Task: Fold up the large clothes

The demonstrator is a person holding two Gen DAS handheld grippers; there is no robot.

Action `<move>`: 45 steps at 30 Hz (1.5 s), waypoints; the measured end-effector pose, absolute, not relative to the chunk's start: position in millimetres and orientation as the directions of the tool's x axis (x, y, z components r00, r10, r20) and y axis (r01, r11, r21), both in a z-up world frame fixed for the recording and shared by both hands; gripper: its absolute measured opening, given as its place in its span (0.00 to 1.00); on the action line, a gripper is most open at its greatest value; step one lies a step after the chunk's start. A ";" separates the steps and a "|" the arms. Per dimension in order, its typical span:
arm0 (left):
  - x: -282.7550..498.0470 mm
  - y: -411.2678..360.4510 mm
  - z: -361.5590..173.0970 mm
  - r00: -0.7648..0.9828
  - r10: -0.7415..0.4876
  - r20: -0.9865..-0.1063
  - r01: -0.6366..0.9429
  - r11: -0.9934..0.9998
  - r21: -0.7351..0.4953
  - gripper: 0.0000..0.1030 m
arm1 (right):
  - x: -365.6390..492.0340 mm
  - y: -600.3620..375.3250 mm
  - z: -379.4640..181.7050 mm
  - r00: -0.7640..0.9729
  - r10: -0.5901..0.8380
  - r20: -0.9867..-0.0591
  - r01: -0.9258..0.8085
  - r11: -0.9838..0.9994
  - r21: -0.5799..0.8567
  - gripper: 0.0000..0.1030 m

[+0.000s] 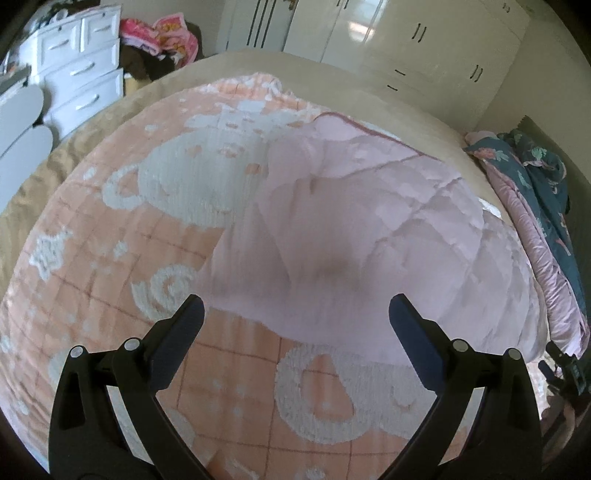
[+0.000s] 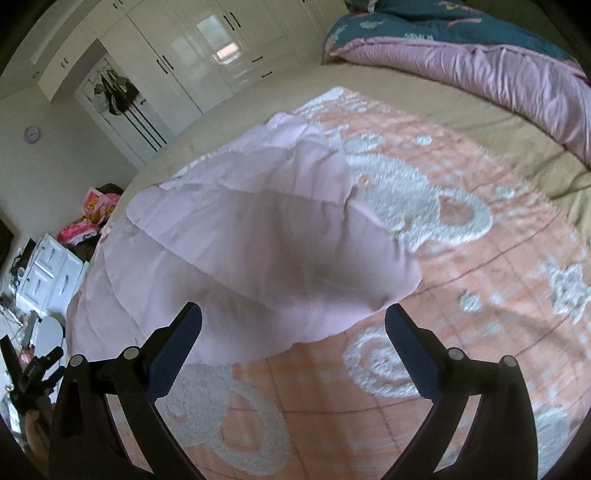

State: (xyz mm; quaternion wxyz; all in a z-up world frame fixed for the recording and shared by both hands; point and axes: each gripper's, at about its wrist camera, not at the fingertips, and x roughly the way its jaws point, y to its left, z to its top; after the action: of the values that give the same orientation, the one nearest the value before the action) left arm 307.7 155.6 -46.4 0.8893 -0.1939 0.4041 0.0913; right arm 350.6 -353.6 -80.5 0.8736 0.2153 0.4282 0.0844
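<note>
A large quilted blanket (image 1: 110,258) lies spread over the bed, orange-pink with white bear patterns. Its pale pink underside (image 1: 351,229) is folded over on top of it, on the right in the left wrist view and on the left in the right wrist view (image 2: 240,240). My left gripper (image 1: 297,310) is open and empty, just above the folded flap's near edge. My right gripper (image 2: 293,312) is open and empty too, over the flap's near edge. Both views are slightly blurred.
A beige bed sheet (image 1: 229,66) shows around the blanket. A rolled purple and teal duvet (image 2: 480,62) lies at the bed's head. White wardrobes (image 2: 192,55), a white drawer chest (image 1: 81,62) and a pink pile of clothes (image 1: 162,35) stand beyond the bed.
</note>
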 end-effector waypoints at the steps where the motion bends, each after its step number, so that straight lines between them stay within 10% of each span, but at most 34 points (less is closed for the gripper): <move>1: 307.2 156.1 -49.8 0.654 -0.005 -0.756 -0.324 0.902 -0.286 0.91 | 350.9 -352.6 -83.0 0.616 0.337 -0.712 0.038 0.890 0.454 0.96; 16: 338.4 173.7 -106.5 0.696 -0.231 -0.680 -0.387 0.678 -0.626 0.91 | 379.5 -351.6 -115.9 0.594 0.399 -0.699 0.109 0.820 0.561 0.96; 34: 367.0 167.7 -118.9 0.746 -0.172 -0.643 -0.422 0.625 -0.657 0.87 | 415.6 -350.0 -140.5 0.680 0.424 -0.598 0.133 0.731 0.670 0.95; 39: 366.7 156.6 -97.5 0.759 -0.133 -0.637 -0.382 0.702 -0.602 0.55 | 409.9 -340.4 -121.8 0.703 0.459 -0.543 0.012 0.755 0.655 0.47; 45: 360.8 138.2 -56.2 0.782 -0.092 -0.616 -0.308 0.803 -0.511 0.29 | 403.8 -324.3 -81.5 0.701 0.446 -0.557 -0.115 0.841 0.528 0.33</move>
State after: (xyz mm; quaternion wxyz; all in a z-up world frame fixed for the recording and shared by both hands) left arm 360.8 138.2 -56.2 0.8922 -0.3080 0.3246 0.0604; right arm 403.8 -324.3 -81.5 0.8921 0.2339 0.3532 0.1572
